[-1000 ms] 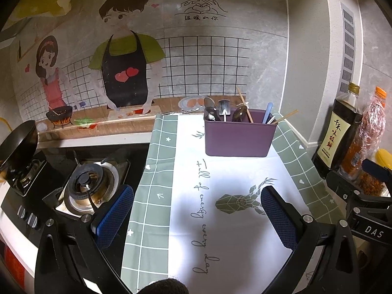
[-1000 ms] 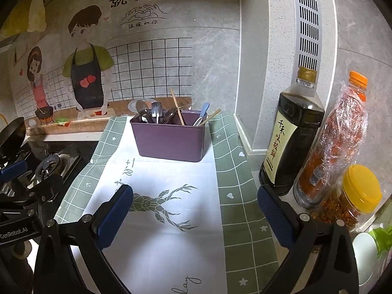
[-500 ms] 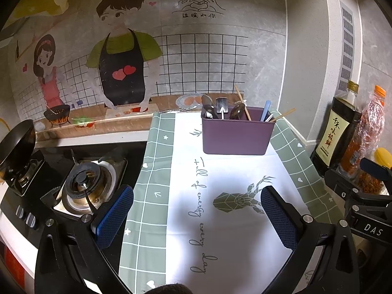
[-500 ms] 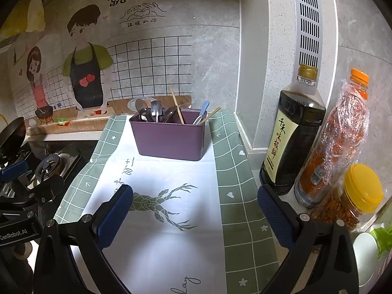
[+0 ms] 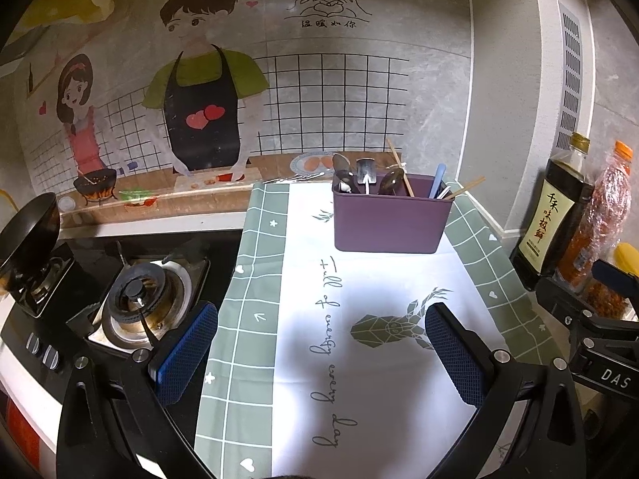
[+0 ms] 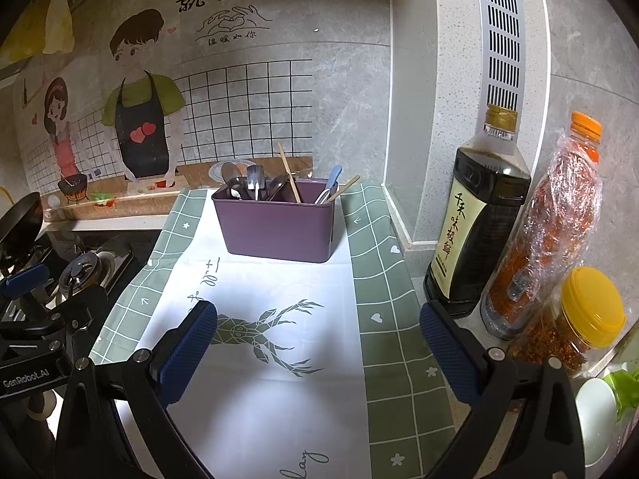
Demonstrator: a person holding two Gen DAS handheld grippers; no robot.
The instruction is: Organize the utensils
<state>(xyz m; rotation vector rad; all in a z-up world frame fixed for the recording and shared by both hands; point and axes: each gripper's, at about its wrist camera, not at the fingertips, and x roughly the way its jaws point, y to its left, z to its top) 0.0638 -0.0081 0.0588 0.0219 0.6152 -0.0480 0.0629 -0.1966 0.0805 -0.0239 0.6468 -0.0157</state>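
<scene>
A purple utensil bin [image 5: 389,221] [image 6: 277,227] stands at the far end of a white and green cloth [image 5: 359,319] [image 6: 279,319], near the wall. Metal spoons [image 5: 365,175] [image 6: 251,181], wooden chopsticks [image 5: 399,165] [image 6: 289,177] and a light blue handle [image 5: 436,179] [image 6: 333,181] stick out of it. My left gripper [image 5: 321,353] hangs open above the near part of the cloth, with nothing between its fingers. My right gripper [image 6: 317,353] is open too, empty, over the deer print. Each gripper's body shows at the edge of the other's view.
A gas stove [image 5: 139,299] [image 6: 86,267] with a black pan [image 5: 32,231] lies left of the cloth. On the right stand a dark sauce bottle [image 5: 555,215] [image 6: 477,219], a wrapped orange-capped bottle [image 6: 547,231] and a yellow-lidded jar [image 6: 579,319]. A tiled wall closes the back.
Both grippers have drawn back a little from the bin and stayed open. Nothing on the cloth has moved.
</scene>
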